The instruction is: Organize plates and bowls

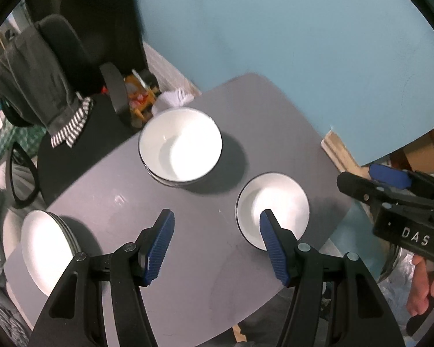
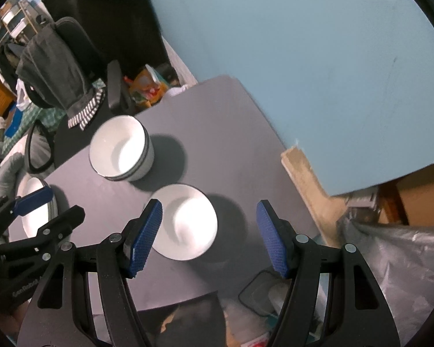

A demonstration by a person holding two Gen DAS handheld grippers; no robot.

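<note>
A stack of white bowls [image 1: 180, 146] [image 2: 121, 149] stands near the far side of the grey table [image 1: 188, 245] [image 2: 217, 133]. A single white bowl [image 1: 275, 202] [image 2: 188, 221] sits closer, toward the table's right edge. A stack of white plates [image 1: 47, 248] [image 2: 33, 214] rests at the left edge. My left gripper [image 1: 217, 225] hangs open above the table between the plates and the single bowl, empty. My right gripper [image 2: 208, 217] is open above the single bowl, which shows between its fingers, apart from them. The right gripper [image 1: 390, 182] also shows at the right of the left wrist view.
A black chair [image 1: 72, 66] with a grey garment draped over it stands left of the table. A blue wall [image 1: 275, 29] lies behind. Cardboard and plastic sheeting [image 2: 396, 260] crowd the right side. A bin [image 2: 263, 295] sits below the table's near edge. A person's hand [image 1: 425, 286] holds the right gripper.
</note>
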